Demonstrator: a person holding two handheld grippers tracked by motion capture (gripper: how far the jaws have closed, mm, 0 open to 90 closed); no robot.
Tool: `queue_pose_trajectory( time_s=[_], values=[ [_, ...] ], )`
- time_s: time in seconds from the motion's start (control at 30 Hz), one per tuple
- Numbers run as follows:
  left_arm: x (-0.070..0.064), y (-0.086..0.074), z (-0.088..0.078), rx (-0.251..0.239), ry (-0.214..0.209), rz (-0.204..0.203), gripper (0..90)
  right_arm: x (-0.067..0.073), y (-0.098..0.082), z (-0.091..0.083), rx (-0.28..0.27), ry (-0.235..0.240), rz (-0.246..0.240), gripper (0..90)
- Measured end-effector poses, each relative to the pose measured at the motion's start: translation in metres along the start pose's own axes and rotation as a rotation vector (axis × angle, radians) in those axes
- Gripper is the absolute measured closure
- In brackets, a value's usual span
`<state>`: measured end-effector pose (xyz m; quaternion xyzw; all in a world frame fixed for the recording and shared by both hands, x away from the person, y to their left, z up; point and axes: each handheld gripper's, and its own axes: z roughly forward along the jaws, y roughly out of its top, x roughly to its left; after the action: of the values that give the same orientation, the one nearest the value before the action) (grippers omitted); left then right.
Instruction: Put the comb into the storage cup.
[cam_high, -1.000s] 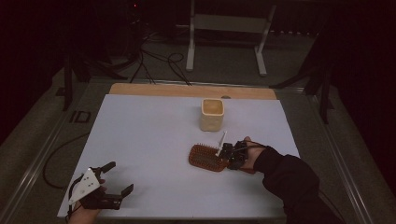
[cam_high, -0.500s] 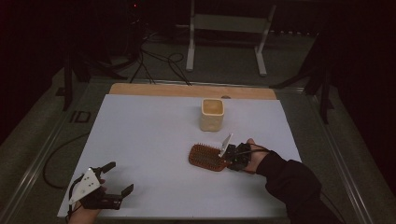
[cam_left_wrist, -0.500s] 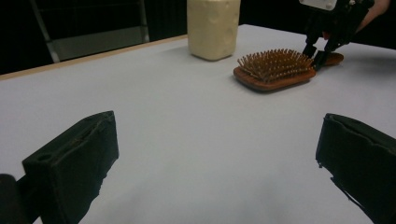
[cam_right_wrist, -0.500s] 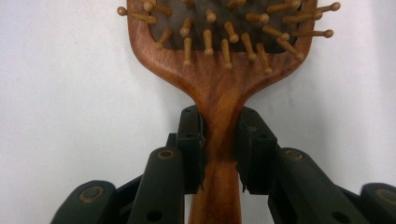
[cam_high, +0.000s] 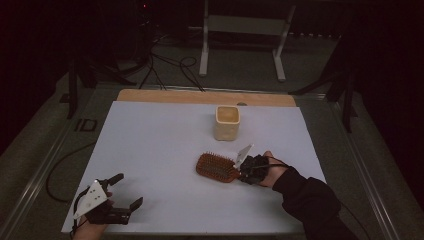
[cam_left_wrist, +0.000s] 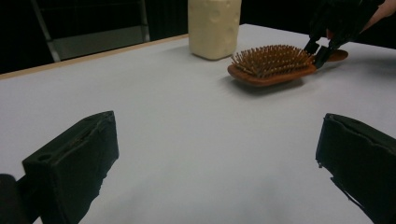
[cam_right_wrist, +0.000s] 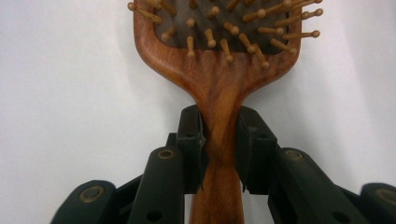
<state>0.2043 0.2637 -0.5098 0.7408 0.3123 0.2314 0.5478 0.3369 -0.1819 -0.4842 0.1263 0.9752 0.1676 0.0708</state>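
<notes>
Right hand-held gripper (cam_right_wrist: 219, 140) view: jaws pinch hairbrush (cam_right_wrist: 219, 56) handle.

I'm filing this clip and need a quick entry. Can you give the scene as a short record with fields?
surface: white table
held thing: wooden hairbrush, bristles up, lying on the table
right gripper: shut on the hairbrush handle
left gripper: open, holding nothing, near the table's front left corner
behind hairbrush: cream cup, upright
</notes>
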Motion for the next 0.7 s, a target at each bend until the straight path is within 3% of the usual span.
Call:
queue_pose_trajectory(
  time_s=[0.37,0.67,0.7],
  values=[
    [0.0,0.0,0.0,-0.002,0.002,-0.002,0.0,0.005,-0.006,-0.012,-0.13,-0.027,0.04,73.2],
    [0.0,0.0,0.0,0.0,0.003,-0.002,0.0,0.014,-0.017,-0.024,-0.275,-0.102,0.126,73.2],
    [0.0,0.0,0.0,-0.001,0.003,-0.003,0.0,0.014,-0.019,-0.025,-0.292,-0.092,0.135,73.2]
  ],
)
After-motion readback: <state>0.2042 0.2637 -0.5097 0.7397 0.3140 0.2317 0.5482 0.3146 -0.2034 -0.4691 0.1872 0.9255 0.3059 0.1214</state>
